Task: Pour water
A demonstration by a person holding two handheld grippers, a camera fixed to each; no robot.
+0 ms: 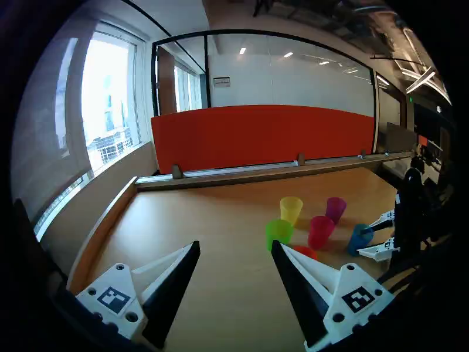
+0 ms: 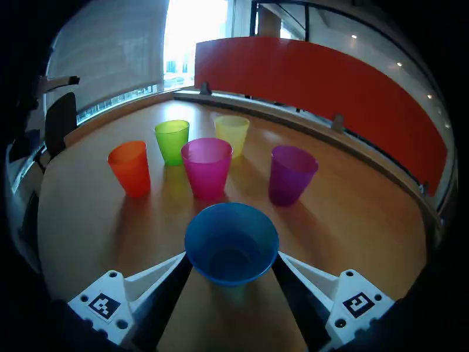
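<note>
A blue cup (image 2: 231, 243) stands upright on the wooden table (image 2: 357, 223), between the two fingers of my right gripper (image 2: 231, 259). The fingers are spread wide beside its rim, and I cannot tell whether it holds water. In the left gripper view, the right gripper (image 1: 364, 239) reaches in from the right edge around the blue cup (image 1: 359, 237). My left gripper (image 1: 234, 245) hovers open over bare table (image 1: 223, 293), with nothing between its fingers. Behind the blue cup stand a magenta cup (image 2: 206, 166), a purple cup (image 2: 291, 174), an orange cup (image 2: 130, 167), a green cup (image 2: 172, 141) and a yellow cup (image 2: 232, 134).
In the left gripper view the other cups cluster right of centre: yellow cup (image 1: 291, 208), purple cup (image 1: 335, 208), magenta cup (image 1: 320, 230), green cup (image 1: 278, 232), and orange cup (image 1: 306, 252) half hidden behind my finger. An orange-red divider panel (image 1: 264, 135) lines the far edge. Windows are on the left.
</note>
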